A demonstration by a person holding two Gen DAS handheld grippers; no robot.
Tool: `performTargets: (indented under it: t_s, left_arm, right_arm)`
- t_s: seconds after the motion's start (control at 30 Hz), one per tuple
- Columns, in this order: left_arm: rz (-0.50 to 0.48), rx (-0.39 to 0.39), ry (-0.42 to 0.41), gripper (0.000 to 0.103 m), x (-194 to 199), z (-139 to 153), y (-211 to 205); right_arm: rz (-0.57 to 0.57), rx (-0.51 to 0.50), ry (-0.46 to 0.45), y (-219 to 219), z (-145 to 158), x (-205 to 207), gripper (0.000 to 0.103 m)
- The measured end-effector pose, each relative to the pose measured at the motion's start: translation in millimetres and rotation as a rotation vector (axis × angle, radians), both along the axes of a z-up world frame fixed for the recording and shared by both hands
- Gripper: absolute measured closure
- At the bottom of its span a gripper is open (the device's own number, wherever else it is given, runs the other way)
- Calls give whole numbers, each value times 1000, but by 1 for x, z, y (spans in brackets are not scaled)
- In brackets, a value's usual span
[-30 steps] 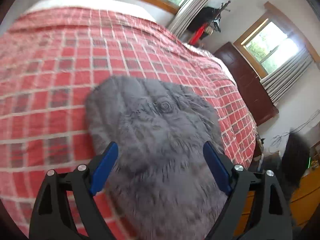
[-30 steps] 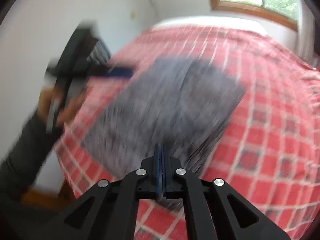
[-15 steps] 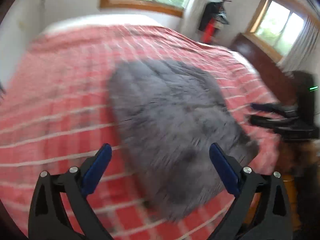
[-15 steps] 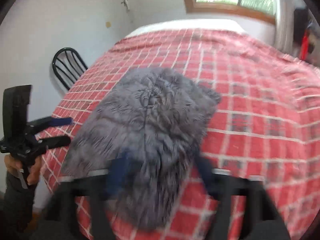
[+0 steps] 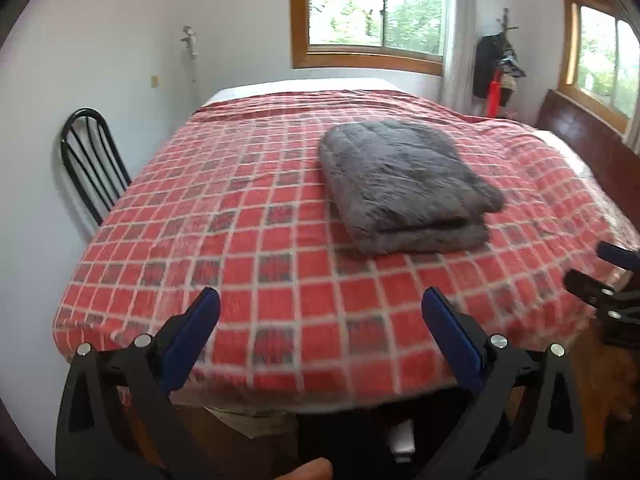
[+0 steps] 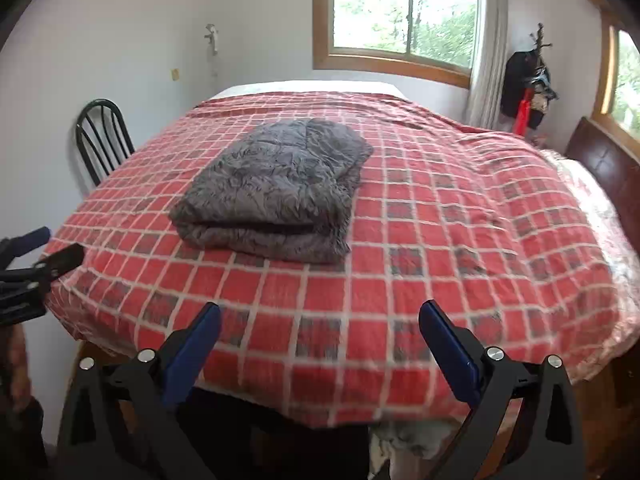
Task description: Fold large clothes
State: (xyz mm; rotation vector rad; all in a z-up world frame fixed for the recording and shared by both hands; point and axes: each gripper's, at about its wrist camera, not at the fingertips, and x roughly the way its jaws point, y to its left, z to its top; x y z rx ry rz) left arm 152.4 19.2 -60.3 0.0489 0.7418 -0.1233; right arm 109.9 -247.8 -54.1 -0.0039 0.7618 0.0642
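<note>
Both grippers backed off from the grey garment (image 5: 408, 184): left gripper (image 5: 320, 312) and right gripper (image 6: 319, 324) were wide, holding nothing. Garment lay folded mid-bed on the red checked blanket (image 6: 460, 240), untouched. Fold looked done.

Grey fuzzy garment (image 5: 404, 176); red-and-white checked bedspread (image 5: 280, 248)

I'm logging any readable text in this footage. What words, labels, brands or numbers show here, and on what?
None can be read. The folded grey garment, the red checked bedspread and both grippers, left and right, bear no visible print. The small yellow wall plate is too small to tell.
</note>
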Motion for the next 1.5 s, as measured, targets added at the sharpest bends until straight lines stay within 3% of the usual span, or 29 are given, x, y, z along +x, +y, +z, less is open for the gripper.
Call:
performTargets:
  t_s: [0.17, 0.33, 0.6, 0.77, 1.5]
  left_arm:
    - [-6, -12, -58, 3, -34, 14, -1]
    - [28, -40, -94, 3, -49, 23, 6]
    - [14, -21, -64, 3, -52, 12, -2]
    - [15, -5, -89, 3, -58, 19, -4]
    - [1, -45, -87, 3, -59, 22, -3]
  right_arm:
    - [-18, -70, -60, 11, 24, -38, 4]
    - [-23, -63, -106, 13, 35, -55, 4]
    - [-18, -59, -92, 17, 28, -55, 4]
    - [-14, -58, -103, 18, 31, -58, 4]
    - [-18, -63, -108, 17, 33, -57, 4]
